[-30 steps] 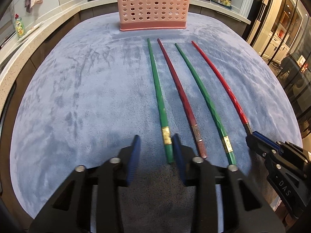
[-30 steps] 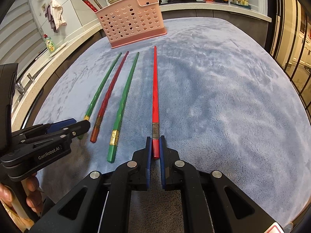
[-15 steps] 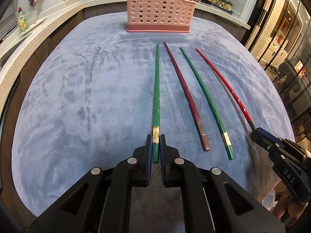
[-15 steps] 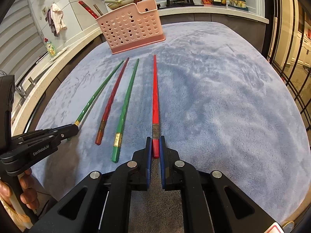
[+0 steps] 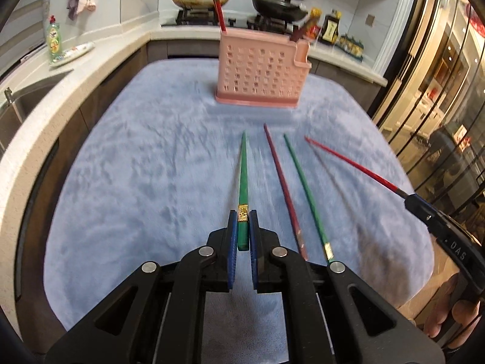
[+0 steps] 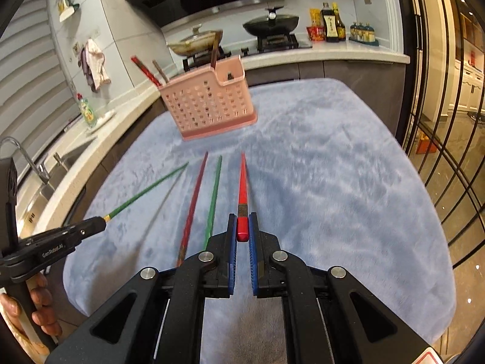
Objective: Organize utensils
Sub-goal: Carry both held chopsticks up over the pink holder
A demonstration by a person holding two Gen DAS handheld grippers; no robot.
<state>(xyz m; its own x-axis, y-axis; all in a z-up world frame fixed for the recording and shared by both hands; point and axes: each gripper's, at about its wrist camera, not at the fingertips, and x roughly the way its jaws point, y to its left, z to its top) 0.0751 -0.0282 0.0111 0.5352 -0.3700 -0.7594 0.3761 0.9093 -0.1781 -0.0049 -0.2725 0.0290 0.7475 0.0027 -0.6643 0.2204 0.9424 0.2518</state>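
My left gripper (image 5: 243, 227) pinches a green chopstick (image 5: 243, 179) by its thick end, my right gripper (image 6: 242, 230) a red chopstick (image 6: 242, 182), both lifted off the bench (image 5: 136, 166) short of the pink basket (image 5: 260, 75) at the far edge. Light, stiff and slick, they may well pivot between the pads.

Motion blur smears the pink holder (image 5: 263, 74), so its holes read as streaks. Behind its wall, the lower ends of the utensils standing inside (image 6: 145, 71) are hidden. The bottle labels (image 6: 332, 25) beyond the holder are too small to read.
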